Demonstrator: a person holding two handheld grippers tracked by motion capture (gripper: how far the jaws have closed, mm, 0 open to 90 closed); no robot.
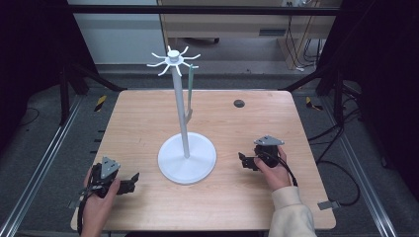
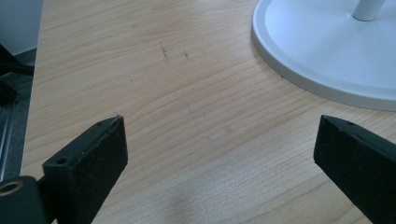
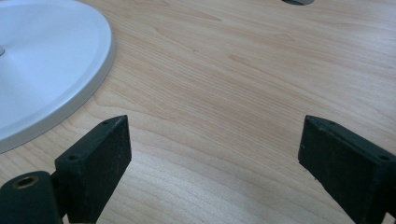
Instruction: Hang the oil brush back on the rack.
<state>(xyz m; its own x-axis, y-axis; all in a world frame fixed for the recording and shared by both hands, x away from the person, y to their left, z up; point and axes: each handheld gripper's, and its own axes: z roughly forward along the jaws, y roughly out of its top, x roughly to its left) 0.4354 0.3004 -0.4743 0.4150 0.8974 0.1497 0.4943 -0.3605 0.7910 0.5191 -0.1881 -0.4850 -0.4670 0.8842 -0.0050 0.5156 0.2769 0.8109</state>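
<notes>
Wood surface: the table [image 1: 148,113] is pale wood grain, bare in front of both grippers.
Stand: a white stand [image 1: 184,133] sits mid-table on a round base [image 1: 187,159], its thin pole rising to a ring of short hooks [image 1: 173,59].
Hanging item: a slim pale green tool [image 1: 189,94] hangs from one hook beside the pole; what it is cannot be made out from the high view, possibly a long-handled utensil.
Left gripper: [image 1: 129,182] low over the table, left of the base, jaws wide apart, nothing between them.
Right gripper: [image 1: 243,161] right of the base, jaws likewise spread and empty.
Risk, tipping: the stand is tall and narrow; a sideways pull on the hanging item, or a knock to the pole, could likely rock or topple it.
Risk, snagging: lifting the item without clearing the hook tip could drag the stand along.
Risk, slip: a thin handle gripped off-centre may twist and drop.
Risk, cables: a trailing lead could catch the base rim.
</notes>
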